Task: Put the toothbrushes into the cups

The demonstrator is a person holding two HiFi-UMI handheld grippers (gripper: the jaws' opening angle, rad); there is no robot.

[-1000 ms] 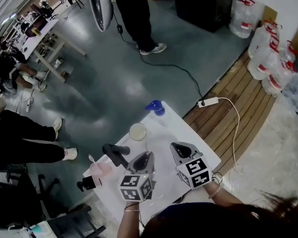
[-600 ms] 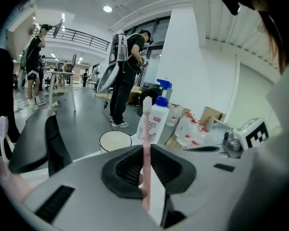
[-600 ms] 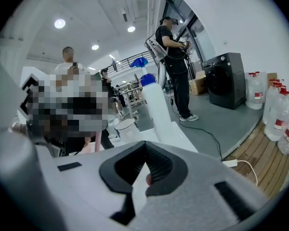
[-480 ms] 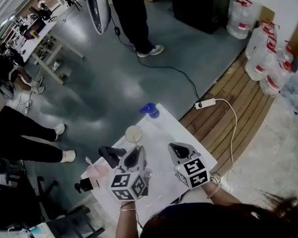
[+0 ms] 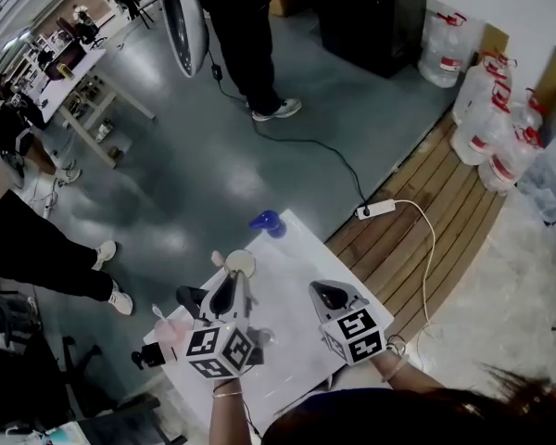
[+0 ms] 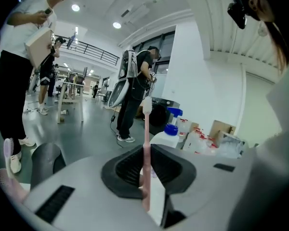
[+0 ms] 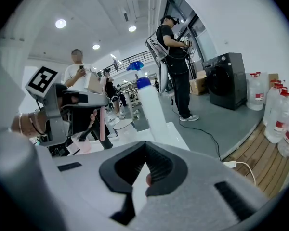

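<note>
Pink toothbrush (image 6: 146, 121) is sitting clamped between the jaws of the left gripper (image 6: 146, 153), bristles at the far end, and that is where the task's object is at this moment. Over the last second the left gripper has been travelling forward and to the left across the white table (image 5: 301, 262), so its nose is now closing on the clear cup (image 5: 241, 263), where before it was hanging well short of it. That is likely the approach for dropping the brush in. From the right gripper view, the shaft is hanging down from the jaws just beside the cup, not yet inside it. A pink cup (image 5: 173, 325) is waiting at the table's near left corner, and a blue-capped bottle (image 5: 267, 222) is standing at the far edge.

The left forearm is reaching out from the person's body, with the gripper pointing away toward the cup. The right gripper (image 7: 143, 165) is idling over the table's right side, its jaws drawn nearly together with nothing between them.
</note>
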